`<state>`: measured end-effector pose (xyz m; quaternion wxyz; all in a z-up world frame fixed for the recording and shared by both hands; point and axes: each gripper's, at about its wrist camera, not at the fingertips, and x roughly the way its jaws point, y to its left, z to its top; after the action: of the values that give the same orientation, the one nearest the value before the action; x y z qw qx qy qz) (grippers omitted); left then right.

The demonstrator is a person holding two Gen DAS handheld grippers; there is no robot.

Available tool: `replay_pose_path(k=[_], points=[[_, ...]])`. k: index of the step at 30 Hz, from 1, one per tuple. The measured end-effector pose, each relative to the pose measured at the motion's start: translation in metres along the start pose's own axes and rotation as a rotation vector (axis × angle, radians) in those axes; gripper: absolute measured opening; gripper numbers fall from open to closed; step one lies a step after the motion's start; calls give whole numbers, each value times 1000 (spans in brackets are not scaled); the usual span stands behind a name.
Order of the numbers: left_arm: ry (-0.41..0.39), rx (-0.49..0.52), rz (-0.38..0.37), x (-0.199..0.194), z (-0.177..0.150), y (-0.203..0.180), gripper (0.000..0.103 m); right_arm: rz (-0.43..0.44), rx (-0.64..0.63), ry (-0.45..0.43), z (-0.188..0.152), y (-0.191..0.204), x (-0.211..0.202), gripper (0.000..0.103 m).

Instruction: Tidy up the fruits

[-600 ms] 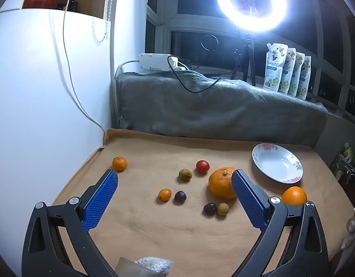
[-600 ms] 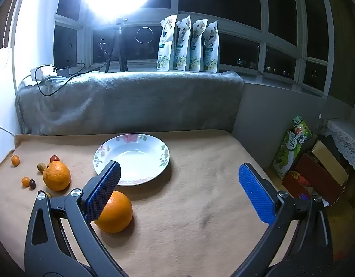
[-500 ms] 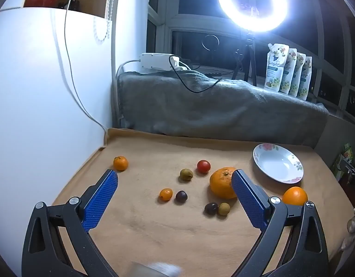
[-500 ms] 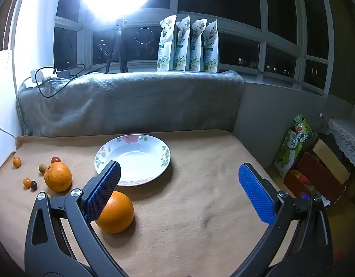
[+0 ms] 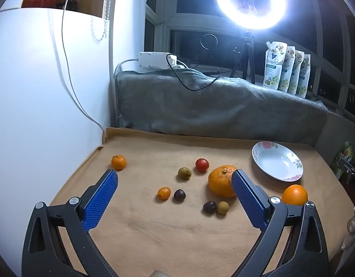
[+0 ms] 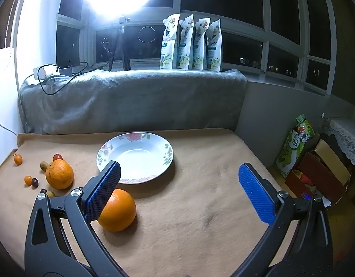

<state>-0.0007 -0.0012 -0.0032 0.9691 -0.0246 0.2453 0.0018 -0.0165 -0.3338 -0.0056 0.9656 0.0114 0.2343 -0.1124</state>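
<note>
Task judged barely begun: plate (image 6: 168,149) seen empty, no fruit yet placed. Left gripper (image 5: 175,192) held wide open above mat (image 5: 154,235), nothing gripped. Right gripper (image 6: 179,188) likewise spread wide, nothing between pads. Orange (image 6: 118,210) lying just before plate, partly hidden by right gripper's left finger. Tangerine (image 5: 220,181) and small fruits (image 5: 184,173) scattered left of plate, all left to be gathered.

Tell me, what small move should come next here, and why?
Probably shift the right gripper left and down around the smooth orange. Both grippers are open and empty, the plate holds nothing, and that orange lies just beside its left finger, close to the plate.
</note>
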Motion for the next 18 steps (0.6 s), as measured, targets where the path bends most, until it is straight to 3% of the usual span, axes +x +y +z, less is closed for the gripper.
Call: replay_pose_path(k=[18], points=[[4, 5, -13, -1, 1, -3, 99, 5, -4, -2, 1, 4, -2, 103]])
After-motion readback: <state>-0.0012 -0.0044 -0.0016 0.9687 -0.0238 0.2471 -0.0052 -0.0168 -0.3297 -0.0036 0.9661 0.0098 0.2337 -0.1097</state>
